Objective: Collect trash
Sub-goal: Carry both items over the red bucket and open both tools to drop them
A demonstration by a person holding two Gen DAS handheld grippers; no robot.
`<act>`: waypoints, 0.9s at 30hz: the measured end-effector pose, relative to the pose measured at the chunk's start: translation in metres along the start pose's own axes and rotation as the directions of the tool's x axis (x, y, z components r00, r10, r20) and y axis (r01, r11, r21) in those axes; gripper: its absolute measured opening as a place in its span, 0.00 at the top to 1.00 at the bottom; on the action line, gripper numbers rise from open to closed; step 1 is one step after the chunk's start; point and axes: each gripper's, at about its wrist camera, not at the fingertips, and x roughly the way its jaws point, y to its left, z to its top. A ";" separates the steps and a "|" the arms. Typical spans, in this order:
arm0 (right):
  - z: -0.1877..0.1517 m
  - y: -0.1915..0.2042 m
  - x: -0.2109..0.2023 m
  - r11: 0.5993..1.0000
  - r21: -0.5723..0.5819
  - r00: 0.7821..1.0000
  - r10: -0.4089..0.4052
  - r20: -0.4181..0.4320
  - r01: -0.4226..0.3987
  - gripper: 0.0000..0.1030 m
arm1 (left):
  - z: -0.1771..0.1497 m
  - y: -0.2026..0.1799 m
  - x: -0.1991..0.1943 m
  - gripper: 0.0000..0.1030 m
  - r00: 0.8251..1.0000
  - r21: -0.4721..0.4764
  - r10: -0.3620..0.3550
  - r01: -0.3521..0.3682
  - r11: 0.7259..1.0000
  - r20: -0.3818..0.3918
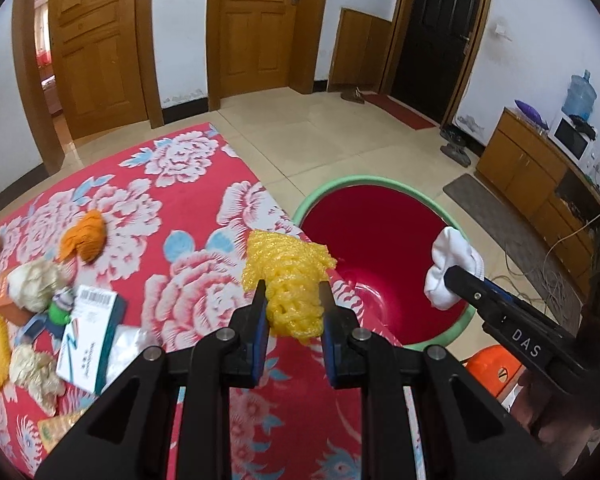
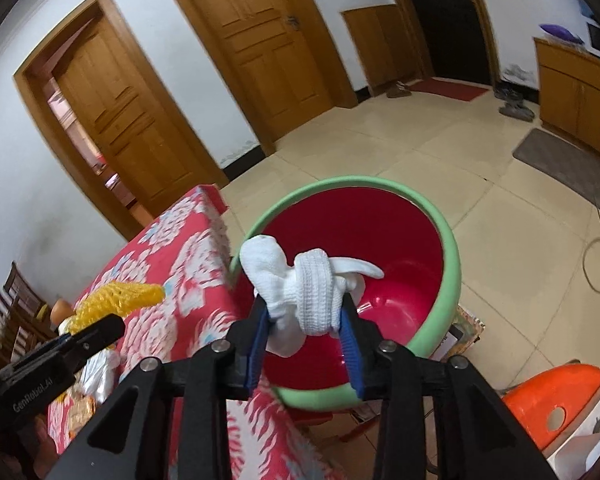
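We held the yellow foam net (image 1: 290,280) clamped in our left gripper (image 1: 293,300), at the table's edge beside the red basin (image 1: 380,236) (green-rimmed). Our right gripper (image 2: 305,316) pinched a knotted white sock (image 2: 308,288) over that basin. Behind, on the floral tablecloth (image 1: 188,184), lay an orange wad (image 1: 83,235) and perhaps 2 crumpled papers (image 1: 36,284).

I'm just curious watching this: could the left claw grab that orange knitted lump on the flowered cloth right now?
Probably not yet. The left gripper is already shut on yellow foam netting, so its jaws are full; the orange knitted lump itself lies uncovered.
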 end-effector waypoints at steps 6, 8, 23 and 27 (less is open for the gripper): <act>0.003 -0.011 0.001 0.999 0.033 1.000 0.003 -0.004 -0.003 0.48 | 0.008 -0.008 0.017 0.79 1.000 0.020 0.000 0.000 1.000 -0.017; 0.005 -0.015 -0.001 0.999 0.051 1.000 -0.004 0.006 0.003 0.47 | 0.010 -0.012 0.021 0.79 1.000 0.028 -0.004 0.005 1.000 -0.023; 0.009 -0.042 -0.014 0.990 0.130 0.998 -0.053 0.028 0.049 0.42 | 0.021 -0.038 0.038 0.43 0.999 0.068 -0.039 0.039 0.997 -0.001; 0.009 -0.039 -0.017 0.990 0.132 0.998 -0.048 0.029 0.044 0.42 | 0.019 -0.033 0.033 0.43 1.000 0.056 -0.030 0.030 0.998 0.001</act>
